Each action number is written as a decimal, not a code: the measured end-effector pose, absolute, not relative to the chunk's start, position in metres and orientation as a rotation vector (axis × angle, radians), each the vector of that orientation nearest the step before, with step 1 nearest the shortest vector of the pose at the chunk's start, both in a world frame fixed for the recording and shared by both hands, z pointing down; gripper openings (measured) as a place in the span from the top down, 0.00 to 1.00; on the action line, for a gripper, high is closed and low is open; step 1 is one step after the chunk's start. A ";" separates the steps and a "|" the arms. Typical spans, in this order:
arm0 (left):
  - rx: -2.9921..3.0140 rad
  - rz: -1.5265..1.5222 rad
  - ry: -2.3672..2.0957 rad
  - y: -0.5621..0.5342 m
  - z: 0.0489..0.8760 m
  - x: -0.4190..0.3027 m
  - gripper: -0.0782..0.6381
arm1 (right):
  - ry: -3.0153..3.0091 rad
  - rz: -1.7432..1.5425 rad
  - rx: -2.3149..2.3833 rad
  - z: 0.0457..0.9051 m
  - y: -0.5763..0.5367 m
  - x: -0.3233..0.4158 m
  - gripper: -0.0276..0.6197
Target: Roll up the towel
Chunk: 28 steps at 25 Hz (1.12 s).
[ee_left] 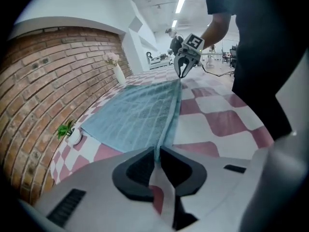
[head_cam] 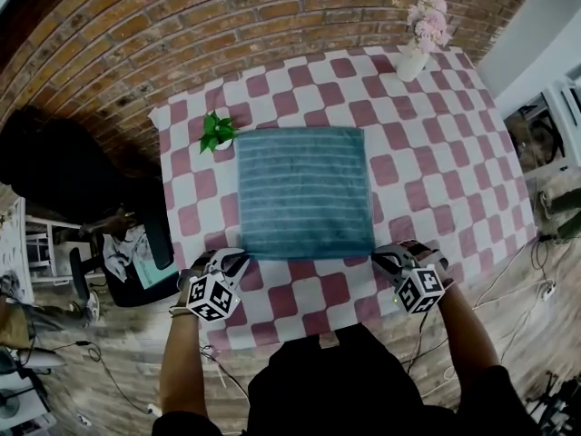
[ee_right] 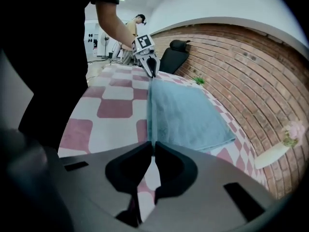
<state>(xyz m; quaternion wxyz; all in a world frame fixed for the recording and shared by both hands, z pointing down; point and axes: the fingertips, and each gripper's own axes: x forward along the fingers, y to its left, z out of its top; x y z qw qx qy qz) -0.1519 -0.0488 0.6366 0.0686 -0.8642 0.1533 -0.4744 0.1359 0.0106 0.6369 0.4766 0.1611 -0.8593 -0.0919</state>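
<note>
A teal striped towel (head_cam: 304,192) lies flat and unrolled on the red-and-white checked tablecloth (head_cam: 436,180). My left gripper (head_cam: 238,259) sits at the towel's near left corner, and my right gripper (head_cam: 381,257) at its near right corner. In the left gripper view the jaws (ee_left: 157,152) are shut, with the towel's (ee_left: 135,115) near hem pinched between them. The right gripper view shows the same: the jaws (ee_right: 153,145) are shut on the towel's (ee_right: 186,115) near edge. The hem runs taut in a straight line between the two grippers.
A small potted plant (head_cam: 218,133) stands just beyond the towel's far left corner. A white vase of pink flowers (head_cam: 419,39) is at the table's far right. A brick wall runs behind the table, and a black office chair (head_cam: 136,252) stands to its left.
</note>
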 end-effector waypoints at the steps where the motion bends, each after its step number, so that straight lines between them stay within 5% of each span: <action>1: -2.607 -1.447 0.478 -0.049 0.638 -0.153 0.78 | -2.104 -0.200 0.413 0.639 0.010 0.137 0.92; 3: -2.679 -1.423 0.555 -0.047 0.629 -0.154 0.54 | -2.184 -0.102 0.488 0.627 0.005 0.138 0.79; 5: -2.781 -1.301 0.685 -0.045 0.608 -0.149 0.46 | -2.274 -0.010 0.590 0.606 -0.008 0.142 0.74; 14: -2.976 -0.947 0.761 -0.021 0.568 -0.005 0.58 | -2.219 -0.158 0.883 0.555 -0.141 0.188 0.79; 18: -2.939 -1.101 0.744 0.002 0.583 0.063 0.60 | -2.014 -0.549 0.639 0.563 -0.192 0.193 0.82; 28: -2.814 -1.473 1.169 -0.011 0.632 0.146 0.57 | -1.481 -1.344 -0.132 0.636 -0.287 0.201 0.69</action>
